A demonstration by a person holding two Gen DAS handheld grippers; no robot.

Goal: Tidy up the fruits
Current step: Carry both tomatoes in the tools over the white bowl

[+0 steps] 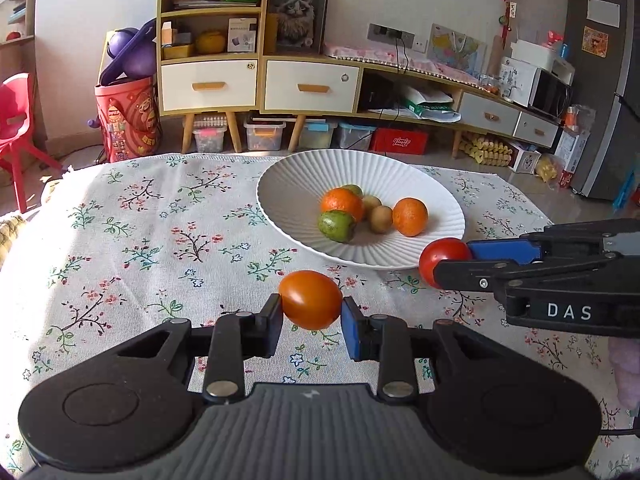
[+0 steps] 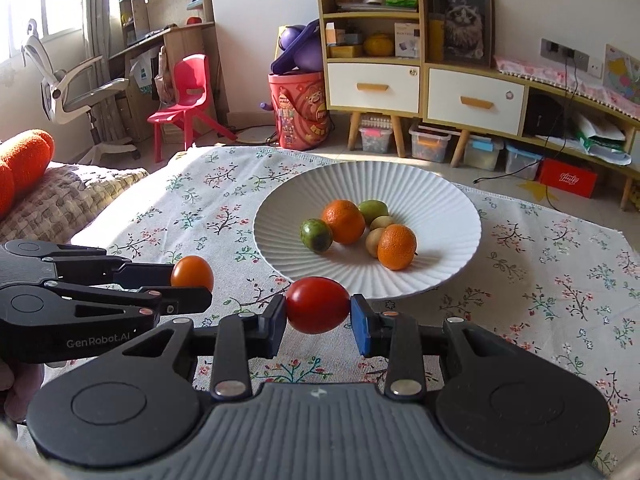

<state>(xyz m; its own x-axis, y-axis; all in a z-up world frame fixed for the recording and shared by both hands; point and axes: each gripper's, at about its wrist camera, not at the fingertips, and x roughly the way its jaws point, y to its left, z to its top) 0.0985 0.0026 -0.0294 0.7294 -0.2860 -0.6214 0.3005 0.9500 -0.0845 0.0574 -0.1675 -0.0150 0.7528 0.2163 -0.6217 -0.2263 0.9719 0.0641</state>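
My left gripper (image 1: 311, 316) is shut on an orange tomato (image 1: 310, 299), held above the flowered cloth just short of the white ribbed plate (image 1: 288, 192). My right gripper (image 2: 318, 318) is shut on a red tomato (image 2: 317, 305), close to the plate's near rim (image 2: 400, 292). The plate holds two oranges (image 2: 344, 221), two green fruits (image 2: 316, 235) and small brown kiwis (image 2: 375, 241). The left gripper with its orange tomato (image 2: 192, 272) shows at the left of the right wrist view. The right gripper with the red tomato (image 1: 442, 258) shows at the right of the left wrist view.
The table carries a flowered cloth (image 1: 140, 240). Behind it stand a yellow-and-white cabinet (image 1: 256, 80), storage boxes on the floor, a red bucket (image 1: 128, 120) and a red chair (image 2: 188, 96). A knitted cushion (image 2: 60, 196) lies left of the table.
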